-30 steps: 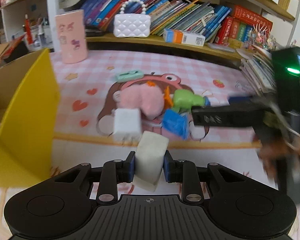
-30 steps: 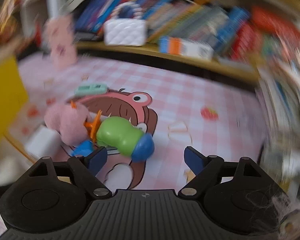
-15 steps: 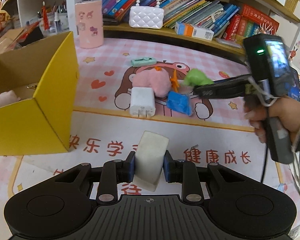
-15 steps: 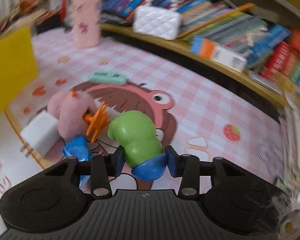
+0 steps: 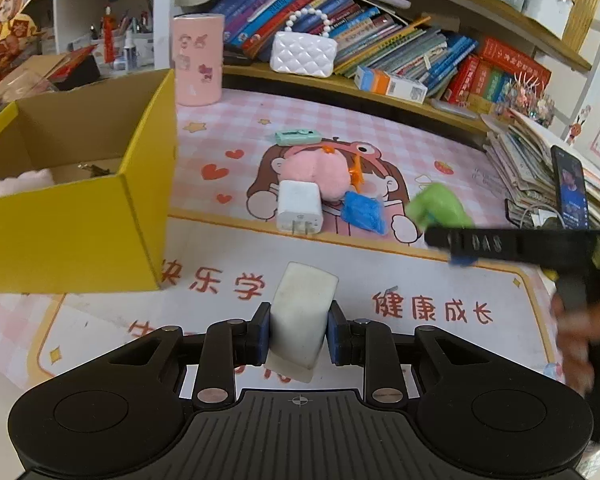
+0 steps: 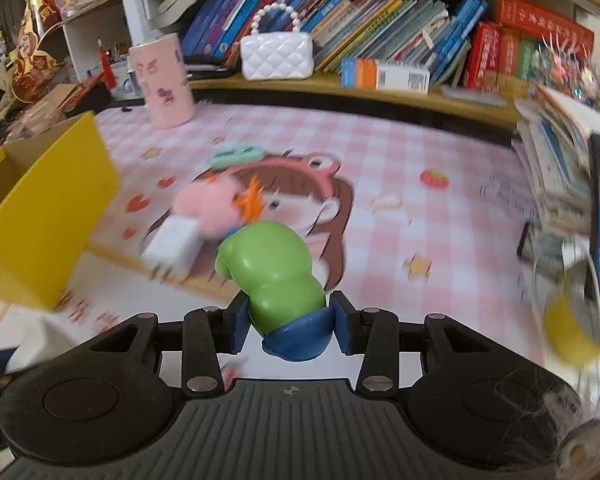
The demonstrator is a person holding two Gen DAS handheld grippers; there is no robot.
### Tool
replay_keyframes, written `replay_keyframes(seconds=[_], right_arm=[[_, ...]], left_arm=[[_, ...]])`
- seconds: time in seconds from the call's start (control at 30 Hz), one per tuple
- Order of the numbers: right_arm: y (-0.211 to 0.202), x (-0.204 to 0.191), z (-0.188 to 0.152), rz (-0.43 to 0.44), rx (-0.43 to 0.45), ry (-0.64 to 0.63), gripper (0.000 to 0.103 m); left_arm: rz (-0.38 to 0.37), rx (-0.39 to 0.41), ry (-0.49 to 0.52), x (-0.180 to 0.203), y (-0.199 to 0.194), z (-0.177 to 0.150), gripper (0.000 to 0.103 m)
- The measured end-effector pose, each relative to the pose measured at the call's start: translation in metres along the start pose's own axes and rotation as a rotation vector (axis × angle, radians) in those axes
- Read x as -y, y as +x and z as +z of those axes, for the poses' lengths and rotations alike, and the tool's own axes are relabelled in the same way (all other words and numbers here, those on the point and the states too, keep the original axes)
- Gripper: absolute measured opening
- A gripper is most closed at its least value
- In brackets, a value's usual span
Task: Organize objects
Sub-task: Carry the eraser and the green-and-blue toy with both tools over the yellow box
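My left gripper (image 5: 298, 334) is shut on a white block (image 5: 303, 312) and holds it above the mat in front of the yellow box (image 5: 76, 220). My right gripper (image 6: 288, 326) is shut on a green toy with a blue end (image 6: 274, 276), lifted off the mat; it also shows in the left wrist view (image 5: 440, 208). On the mat lie a white charger plug (image 5: 299, 206), a pink plush (image 5: 314, 174), a blue wrapped piece (image 5: 362, 210), an orange piece (image 5: 356, 172) and a mint clip (image 5: 298, 136).
The yellow box is open, with a pink soft thing (image 5: 16, 182) inside. A pink cup (image 5: 196, 60), a white quilted purse (image 5: 302, 54) and rows of books stand at the back. A stack of books with a phone (image 5: 570, 184) is at the right.
My right gripper closed on the green toy, lifted it and carried it right and nearer. My left gripper drew back from the pile with the white block, and the box came into view.
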State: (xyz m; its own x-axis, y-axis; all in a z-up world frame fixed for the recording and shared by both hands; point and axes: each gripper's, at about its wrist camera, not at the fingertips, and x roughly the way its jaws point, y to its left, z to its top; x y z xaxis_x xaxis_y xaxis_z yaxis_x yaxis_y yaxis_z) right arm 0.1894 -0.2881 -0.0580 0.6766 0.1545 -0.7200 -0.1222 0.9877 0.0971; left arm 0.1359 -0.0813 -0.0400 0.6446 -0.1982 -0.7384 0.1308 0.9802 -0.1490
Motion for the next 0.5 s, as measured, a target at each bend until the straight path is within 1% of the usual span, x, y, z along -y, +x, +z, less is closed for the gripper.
replay_keyframes(seconds=[0.13, 0.3, 0.4, 0.5], right_arm=[[-0.024, -0.021, -0.019, 0.039, -0.026, 0.054, 0.039], [-0.041, -0.05, -0.036, 0.083, -0.072, 0.116, 0.039], [-0.053, -0.069, -0.046, 0.083, -0.068, 0.134, 0.039], [-0.064, -0.093, -0.057, 0.092, -0.067, 0.126, 0.039]], left_arm=[[-0.004, 0.008, -0.004, -0.012, -0.01, -0.009, 0.026], [0.01, 0.03, -0.028, -0.035, -0.029, -0.018, 0.026], [0.016, 0.057, -0.036, -0.052, -0.044, -0.023, 0.025], [0.027, 0.058, -0.035, -0.067, -0.055, -0.031, 0.025]])
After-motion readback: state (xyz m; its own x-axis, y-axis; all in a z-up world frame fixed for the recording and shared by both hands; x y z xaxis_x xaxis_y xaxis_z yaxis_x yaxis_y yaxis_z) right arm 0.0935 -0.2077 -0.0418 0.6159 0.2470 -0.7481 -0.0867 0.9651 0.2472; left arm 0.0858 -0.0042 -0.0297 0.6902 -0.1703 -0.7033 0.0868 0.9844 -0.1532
